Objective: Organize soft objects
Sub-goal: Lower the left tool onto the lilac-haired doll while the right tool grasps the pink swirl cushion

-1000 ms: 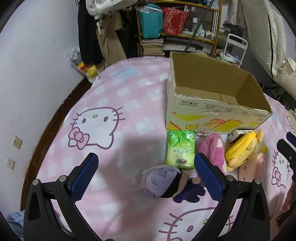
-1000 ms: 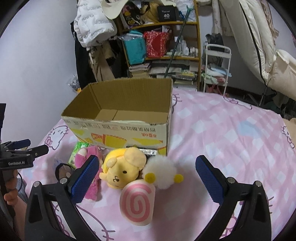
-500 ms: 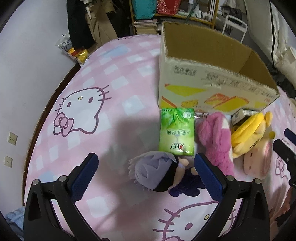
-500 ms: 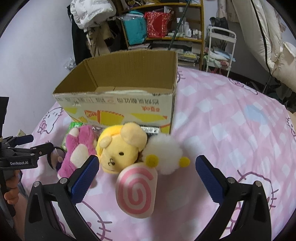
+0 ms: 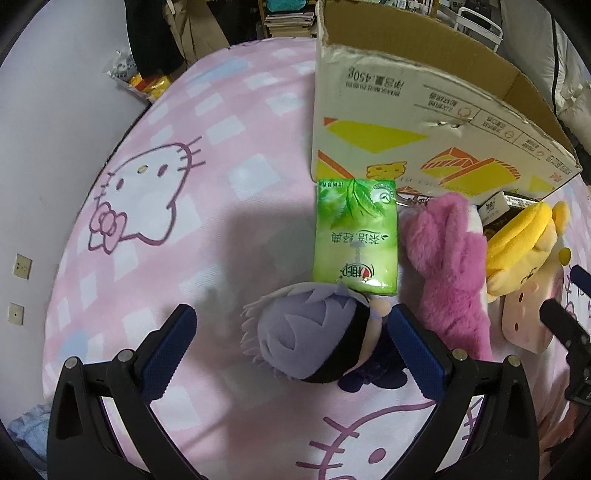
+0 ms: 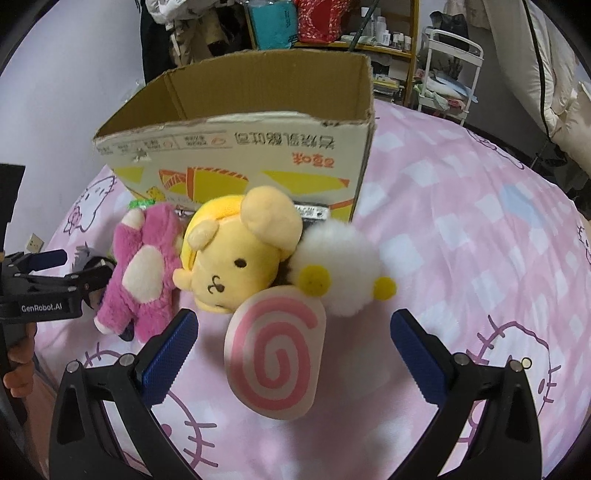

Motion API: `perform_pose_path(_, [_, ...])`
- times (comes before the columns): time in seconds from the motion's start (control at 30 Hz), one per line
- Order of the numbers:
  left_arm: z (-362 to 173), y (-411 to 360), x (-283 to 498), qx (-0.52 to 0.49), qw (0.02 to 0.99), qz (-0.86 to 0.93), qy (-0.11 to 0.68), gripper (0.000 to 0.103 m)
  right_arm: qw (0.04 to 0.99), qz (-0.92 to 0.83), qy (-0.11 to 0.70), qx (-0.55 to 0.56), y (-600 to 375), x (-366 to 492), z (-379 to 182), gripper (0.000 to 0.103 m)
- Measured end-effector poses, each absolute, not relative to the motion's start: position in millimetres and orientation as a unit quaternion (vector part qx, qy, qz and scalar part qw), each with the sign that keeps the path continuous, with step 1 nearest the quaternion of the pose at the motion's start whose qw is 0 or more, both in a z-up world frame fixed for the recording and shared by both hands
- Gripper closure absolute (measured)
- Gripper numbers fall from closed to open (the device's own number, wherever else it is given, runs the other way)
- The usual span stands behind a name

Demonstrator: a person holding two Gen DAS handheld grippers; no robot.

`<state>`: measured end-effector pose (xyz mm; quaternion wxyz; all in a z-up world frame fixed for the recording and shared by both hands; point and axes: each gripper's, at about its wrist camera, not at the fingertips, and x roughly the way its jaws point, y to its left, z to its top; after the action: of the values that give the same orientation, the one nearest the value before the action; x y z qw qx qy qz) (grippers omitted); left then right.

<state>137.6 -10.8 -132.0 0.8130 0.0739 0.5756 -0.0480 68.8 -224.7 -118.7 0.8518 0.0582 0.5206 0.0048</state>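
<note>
My left gripper (image 5: 291, 343) is open, its jaws on either side of a lilac-haired doll (image 5: 310, 336) lying on the pink bedspread. Beyond it lie a green tissue pack (image 5: 356, 236), a pink plush (image 5: 450, 258) and a yellow dog plush (image 5: 521, 243). My right gripper (image 6: 293, 343) is open around a pink-swirl plush (image 6: 275, 350). Behind that sit the yellow dog plush (image 6: 236, 254), a white fluffy plush (image 6: 340, 266) and the pink plush (image 6: 144, 273). The open cardboard box (image 6: 251, 162) stands behind them all; it also shows in the left wrist view (image 5: 424, 122).
The Hello Kitty bedspread (image 6: 480, 240) spreads to the right. A wall (image 5: 44, 147) borders the bed on the left. Shelves (image 6: 332, 29) and a white trolley (image 6: 450, 66) stand past the bed. The left gripper (image 6: 48, 284) shows in the right wrist view.
Both grippers have moved forward and down toward the toys. The doll now lies between the left jaws and the swirl plush between the right jaws. Both stay open.
</note>
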Motion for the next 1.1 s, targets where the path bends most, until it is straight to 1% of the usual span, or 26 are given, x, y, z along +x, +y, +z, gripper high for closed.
perform_pose_path(0.43, [-134, -8, 139, 0.052, 0.810, -0.047, 0.583, 0.001, 0.846, 0.015, 0.527, 0.071, -220, 69, -127, 0.000])
perform_pose_path(0.5, [-135, -7, 139, 0.048, 0.809, -0.051, 0.583, 0.005, 0.845, 0.016, 0.529, 0.078, -222, 68, -128, 0.000])
perform_pose_path(0.53, [-136, -7, 139, 0.043, 0.808, -0.057, 0.585, 0.014, 0.844, 0.016, 0.530, 0.081, -223, 68, -128, 0.000])
perform_pose_path(0.57, [-137, -6, 140, 0.038, 0.806, -0.064, 0.587, 0.020, 0.843, 0.016, 0.530, 0.084, -224, 68, -129, 0.002])
perform_pose_path(0.6, [-137, -7, 139, 0.031, 0.804, -0.072, 0.589, 0.023, 0.842, 0.017, 0.531, 0.087, -225, 68, -129, 0.006])
perform_pose_path(0.67, [-137, -7, 138, 0.025, 0.805, -0.079, 0.587, 0.035, 0.839, 0.019, 0.535, 0.095, -227, 68, -130, 0.010])
perform_pose_path(0.7, [-137, -9, 137, 0.032, 0.807, -0.077, 0.585, 0.035, 0.838, 0.020, 0.537, 0.096, -227, 68, -131, 0.016])
perform_pose_path(0.73, [-137, -11, 136, 0.038, 0.809, -0.077, 0.581, 0.036, 0.836, 0.022, 0.539, 0.097, -226, 69, -133, 0.027])
perform_pose_path(0.77, [-137, -12, 134, 0.045, 0.812, -0.077, 0.577, 0.037, 0.835, 0.026, 0.541, 0.099, -227, 69, -134, 0.033])
perform_pose_path(0.8, [-136, -14, 133, 0.050, 0.813, -0.076, 0.574, 0.037, 0.831, 0.032, 0.545, 0.104, -226, 69, -136, 0.045])
perform_pose_path(0.87, [-135, -18, 130, 0.061, 0.818, -0.075, 0.567, 0.038, 0.831, 0.035, 0.545, 0.107, -225, 68, -137, 0.047])
perform_pose_path(1.1, [-128, -24, 121, 0.072, 0.830, -0.084, 0.546, 0.038, 0.834, 0.033, 0.541, 0.101, -224, 63, -133, 0.057])
